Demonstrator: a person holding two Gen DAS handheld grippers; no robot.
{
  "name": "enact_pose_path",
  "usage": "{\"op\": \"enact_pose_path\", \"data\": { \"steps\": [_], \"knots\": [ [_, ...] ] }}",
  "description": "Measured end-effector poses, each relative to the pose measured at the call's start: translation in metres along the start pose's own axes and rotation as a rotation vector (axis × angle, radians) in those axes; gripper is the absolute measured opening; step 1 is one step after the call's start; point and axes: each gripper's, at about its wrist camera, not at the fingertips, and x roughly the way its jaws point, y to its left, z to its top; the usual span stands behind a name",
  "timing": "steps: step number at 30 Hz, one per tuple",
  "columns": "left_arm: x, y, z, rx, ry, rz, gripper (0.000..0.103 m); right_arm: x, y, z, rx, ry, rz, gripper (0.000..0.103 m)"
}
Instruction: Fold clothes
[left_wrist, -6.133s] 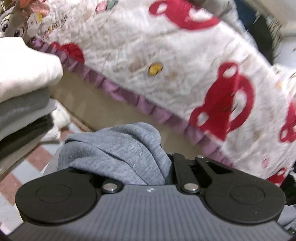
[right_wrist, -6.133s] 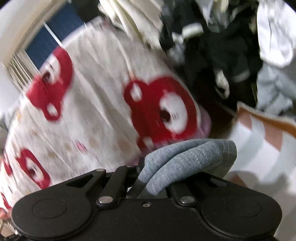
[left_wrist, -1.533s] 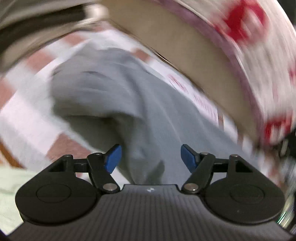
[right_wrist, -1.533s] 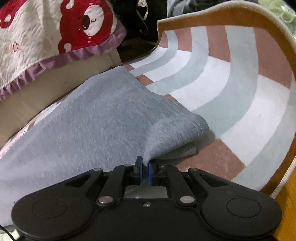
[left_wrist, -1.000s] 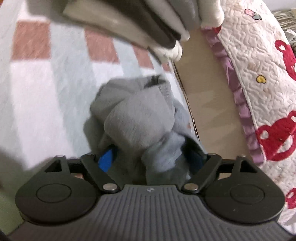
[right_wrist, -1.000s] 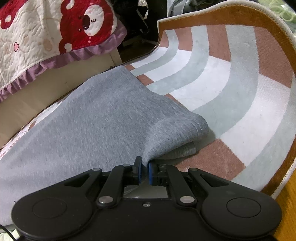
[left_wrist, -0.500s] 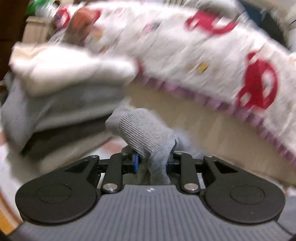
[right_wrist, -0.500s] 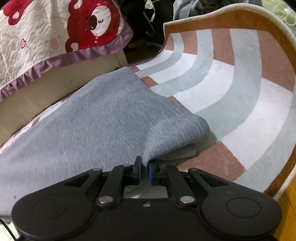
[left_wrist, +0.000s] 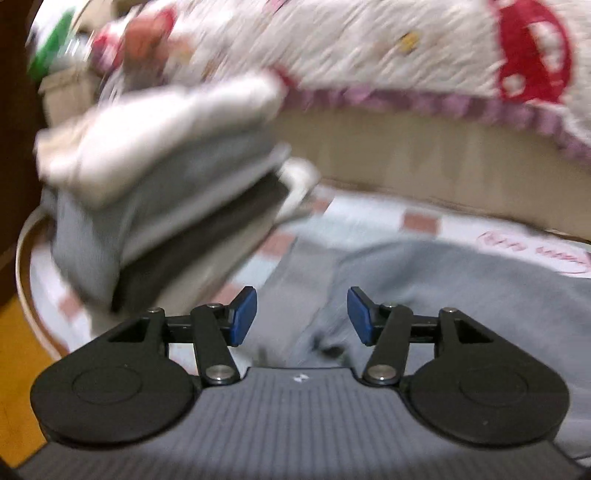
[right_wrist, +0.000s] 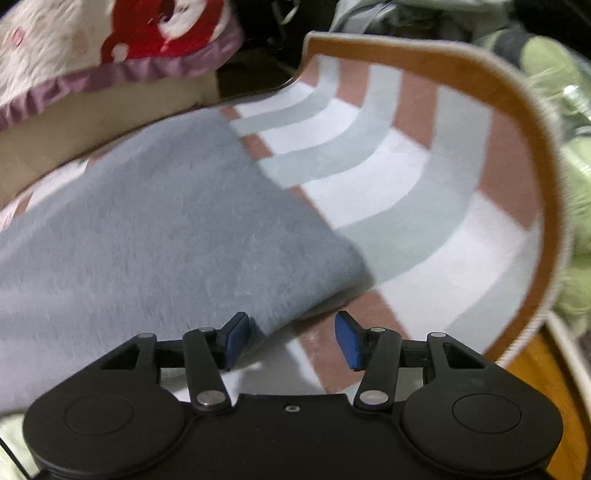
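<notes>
The left tool (left_wrist: 301, 319) is standing wide open, its blue pads (left_wrist: 243, 315) well apart and gripping nothing. It is hovering over one end of the grey garment (left_wrist: 424, 280), which is lying rumpled on the rug (left_wrist: 362, 218) between the pads. The view is blurred, so whether the pads are touching the cloth cannot be told.

The right tool (right_wrist: 291, 339) is likewise open and holding nothing. Its left pad (right_wrist: 236, 338) is sitting at the near edge of the grey garment (right_wrist: 159, 236); its right pad is hanging above bare rug (right_wrist: 388, 177). In this view the garment is lying flat and smooth, one rounded corner reaching toward the middle of the rug.

A stack of folded clothes (left_wrist: 159, 177) is resting on the rug to the left of the garment, with a white piece on top, grey pieces beneath and a dark one lower down. The rug is showing curved bands of white, pale green and brown inside an orange border with a pale edge.

Behind the rug, a quilted white cover (left_wrist: 388, 48) with red figures and a purple frill is hanging over a beige bed side (left_wrist: 406, 155). Pale green fabric (right_wrist: 576, 206) is lying beyond the rug's right edge. No containers are showing in either view.
</notes>
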Motion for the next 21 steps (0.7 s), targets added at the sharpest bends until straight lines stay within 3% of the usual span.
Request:
{"op": "enact_pose_path", "data": {
  "steps": [3,5,9,11,14,17,21],
  "knots": [
    [-0.004,-0.044,0.020,0.089,-0.019,-0.168,0.071,-0.023,0.011,0.014,0.004,-0.079,0.009,0.056],
    [0.007,-0.080,0.027,0.130,-0.001,-0.279,0.071,-0.036,0.022,0.023,0.011,-0.124,0.076,0.056],
    [0.046,-0.163,0.033,0.185,0.075,-0.504,0.071,-0.028,0.061,0.057,-0.008,-0.101,0.374,0.056],
    [0.064,-0.212,0.040,0.244,0.109,-0.625,0.071,-0.019,0.105,0.071,-0.181,-0.076,0.446,0.056],
    [0.079,-0.286,0.047,0.440,0.154,-0.766,0.071,-0.006,0.174,0.091,-0.470,-0.036,0.531,0.056],
    [0.096,-0.347,0.040,0.635,0.169,-0.813,0.071,0.008,0.244,0.110,-0.760,0.007,0.610,0.055],
    [0.126,-0.390,0.031,0.656,0.228,-0.871,0.071,0.039,0.312,0.103,-1.053,0.109,0.580,0.055]
  ]
}}
